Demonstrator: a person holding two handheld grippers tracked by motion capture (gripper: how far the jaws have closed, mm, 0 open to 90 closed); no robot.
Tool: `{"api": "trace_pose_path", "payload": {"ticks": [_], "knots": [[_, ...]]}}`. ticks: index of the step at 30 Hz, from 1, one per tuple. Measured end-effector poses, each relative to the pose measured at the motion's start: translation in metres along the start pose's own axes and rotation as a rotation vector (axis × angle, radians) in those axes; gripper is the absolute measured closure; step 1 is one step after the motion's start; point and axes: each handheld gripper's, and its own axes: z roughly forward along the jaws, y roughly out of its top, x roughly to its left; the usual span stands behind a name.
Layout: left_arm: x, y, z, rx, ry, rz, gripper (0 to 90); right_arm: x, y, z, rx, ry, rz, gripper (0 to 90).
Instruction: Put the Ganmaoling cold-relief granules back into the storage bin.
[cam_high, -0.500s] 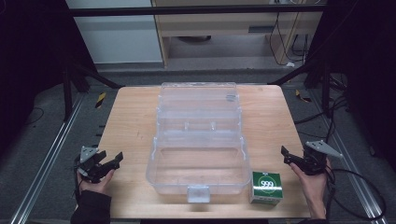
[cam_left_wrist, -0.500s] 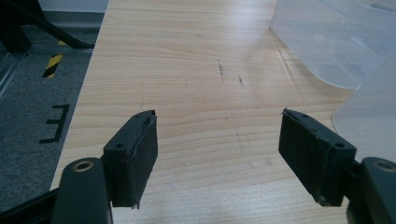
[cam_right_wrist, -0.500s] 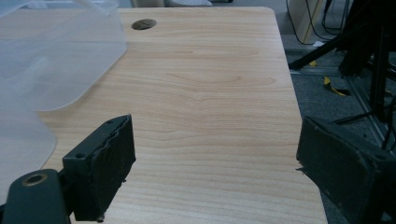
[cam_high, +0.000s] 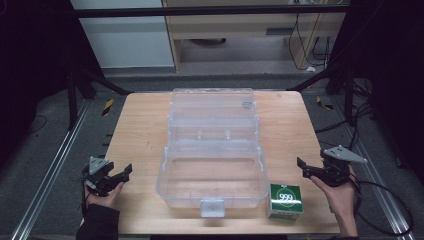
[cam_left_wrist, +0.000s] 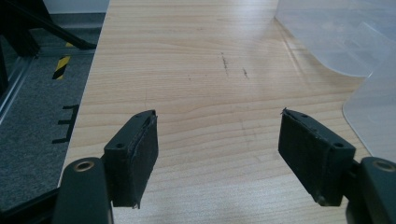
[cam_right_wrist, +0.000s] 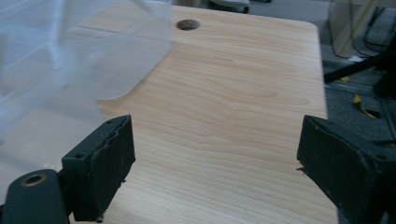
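A clear plastic storage box lies open in the middle of the wooden table, its lid folded back flat behind it. A small green carton stands just right of the box's front corner. My left gripper rests near the table's front left edge, open, its jaws wide apart over bare wood. My right gripper is at the right edge, a little behind and right of the carton, open, with nothing between its pads. The box's clear wall lies to its left.
The box's rounded corner lies ahead and right of the left gripper. A round hole sits in the table's far right corner. Metal rails and dark floor flank the table; cables trail at the right.
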Motion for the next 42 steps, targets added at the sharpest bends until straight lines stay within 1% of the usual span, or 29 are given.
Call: {"api": "trace_pose_path", "payload": {"ticks": [1, 3, 4, 6, 7, 10, 13, 15, 16, 17, 19, 20, 21, 24, 26, 27, 28, 29, 31, 33, 34, 35, 38, 39, 40, 41, 42], "knots": [[-0.001, 0.0, 0.001, 0.006, -0.003, 0.003, 27.8, 0.003, 0.002, 0.0, 0.01, 0.021, -0.018, 11.1], [-0.002, 0.0, 0.001, 0.01, -0.005, 0.007, 27.8, 0.007, 0.006, -0.001, 0.023, 0.04, -0.055, 10.9], [-0.002, 0.0, 0.001, 0.01, -0.005, 0.007, 27.8, 0.007, 0.006, -0.001, 0.023, 0.04, -0.055, 10.9], [-0.003, -0.001, 0.002, 0.016, -0.006, 0.012, 27.8, 0.013, 0.011, -0.002, 0.047, 0.07, -0.102, 10.0], [-0.005, -0.001, 0.003, 0.022, -0.01, 0.018, 27.8, 0.018, 0.015, -0.003, 0.062, 0.092, -0.134, 9.8], [-0.006, -0.001, 0.003, 0.025, -0.012, 0.023, 27.8, 0.025, 0.021, -0.006, 0.076, 0.121, -0.17, 8.6], [-0.007, -0.002, 0.005, 0.036, -0.013, 0.03, 27.7, 0.03, 0.029, -0.01, 0.082, 0.138, -0.204, 8.0], [-0.008, -0.002, 0.005, 0.038, -0.015, 0.031, 27.7, 0.03, 0.031, -0.011, 0.082, 0.142, -0.208, 7.7], [-0.008, -0.002, 0.006, 0.041, -0.017, 0.032, 27.7, 0.032, 0.036, -0.014, 0.078, 0.15, -0.219, 7.1], [-0.008, -0.002, 0.006, 0.041, -0.017, 0.032, 27.7, 0.032, 0.036, -0.014, 0.078, 0.15, -0.219, 7.1], [-0.009, -0.002, 0.006, 0.043, -0.017, 0.035, 27.7, 0.033, 0.042, -0.017, 0.085, 0.155, -0.242, 6.1], [-0.009, -0.002, 0.007, 0.045, -0.021, 0.033, 27.7, 0.033, 0.042, -0.017, 0.085, 0.155, -0.242, 6.1], [-0.009, -0.003, 0.007, 0.048, -0.021, 0.035, 27.7, 0.034, 0.046, -0.02, 0.093, 0.158, -0.273, 5.9], [-0.01, -0.003, 0.008, 0.053, -0.023, 0.04, 27.7, 0.036, 0.052, -0.024, 0.105, 0.171, -0.295, 5.4], [-0.01, -0.003, 0.008, 0.054, -0.024, 0.041, 27.7, 0.038, 0.055, -0.026, 0.111, 0.189, -0.318, 5.1], [-0.01, -0.003, 0.008, 0.055, -0.024, 0.042, 27.7, 0.038, 0.055, -0.026, 0.111, 0.189, -0.318, 5.1], [-0.011, -0.003, 0.008, 0.056, -0.025, 0.042, 27.7, 0.04, 0.058, -0.03, 0.129, 0.21, -0.343, 4.7], [-0.011, -0.003, 0.008, 0.056, -0.025, 0.042, 27.7, 0.041, 0.059, -0.031, 0.131, 0.217, -0.356, 4.7], [-0.011, -0.003, 0.008, 0.057, -0.025, 0.043, 27.8, 0.045, 0.061, -0.033, 0.155, 0.232, -0.388, 4.1], [-0.011, -0.003, 0.009, 0.059, -0.026, 0.045, 27.8, 0.048, 0.061, -0.036, 0.176, 0.242, -0.43, 4.0], [-0.011, -0.003, 0.009, 0.059, -0.026, 0.045, 27.8, 0.048, 0.061, -0.036, 0.176, 0.242, -0.43, 4.0], [-0.011, -0.004, 0.009, 0.063, -0.025, 0.048, 27.8, 0.052, 0.06, -0.037, 0.196, 0.26, -0.456, 3.9], [-0.012, -0.004, 0.01, 0.064, -0.028, 0.049, 27.9, 0.056, 0.057, -0.037, 0.237, 0.287, -0.495, 3.6], [-0.012, -0.004, 0.01, 0.064, -0.028, 0.049, 27.9, 0.056, 0.057, -0.037, 0.237, 0.287, -0.495, 3.6], [-0.012, -0.004, 0.01, 0.064, -0.027, 0.051, 27.9, 0.057, 0.057, -0.037, 0.249, 0.291, -0.502, 3.6], [-0.012, -0.004, 0.01, 0.065, -0.028, 0.052, 27.9, 0.06, 0.054, -0.036, 0.272, 0.31, -0.525, 3.5], [-0.012, -0.004, 0.01, 0.065, -0.028, 0.052, 27.9, 0.06, 0.054, -0.036, 0.272, 0.31, -0.525, 3.5]]}}
